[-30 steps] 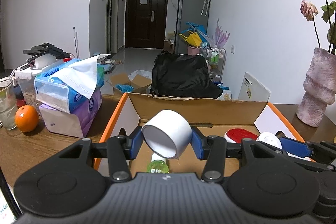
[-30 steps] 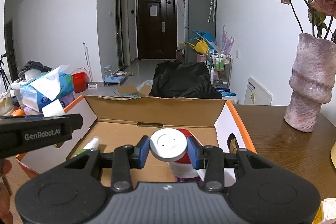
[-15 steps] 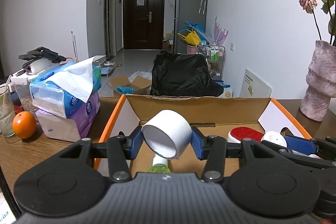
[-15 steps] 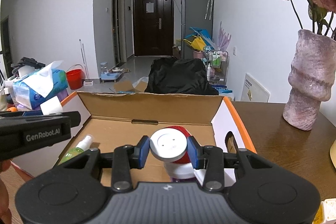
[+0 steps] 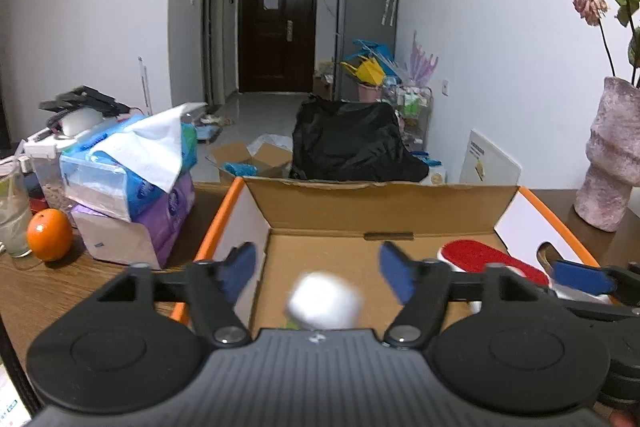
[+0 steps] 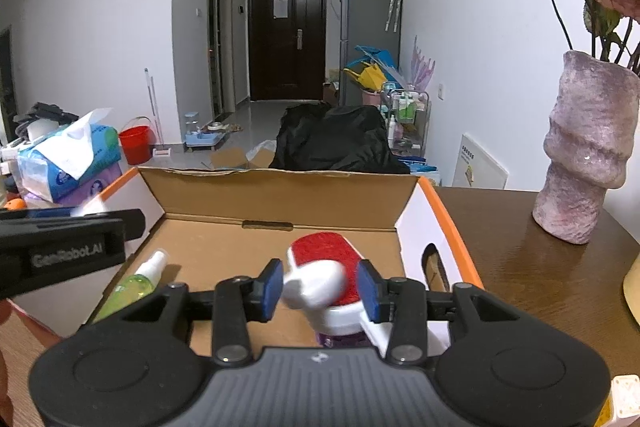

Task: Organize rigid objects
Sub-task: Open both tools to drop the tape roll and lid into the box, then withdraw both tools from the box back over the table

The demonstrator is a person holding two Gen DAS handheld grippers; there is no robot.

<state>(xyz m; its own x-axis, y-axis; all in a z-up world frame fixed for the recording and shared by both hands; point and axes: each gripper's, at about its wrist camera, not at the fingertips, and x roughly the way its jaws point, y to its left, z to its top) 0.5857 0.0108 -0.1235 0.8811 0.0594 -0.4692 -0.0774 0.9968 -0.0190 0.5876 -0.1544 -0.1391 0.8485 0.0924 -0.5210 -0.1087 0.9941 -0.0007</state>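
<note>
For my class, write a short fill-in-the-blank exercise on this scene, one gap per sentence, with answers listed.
1. The cardboard box has ____ coloured edges.
2. The fruit beside the tissue packs is an ____.
3. The small spray bottle in the box holds ____ liquid.
4. The vase holds dried ____.

Answers: orange; orange; green; roses

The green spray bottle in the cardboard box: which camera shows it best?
The right wrist view. There the green spray bottle lies in plain sight along the cardboard box's left wall, white nozzle and all. In the left wrist view only a green sliver peeks out above the tool's body.
</note>
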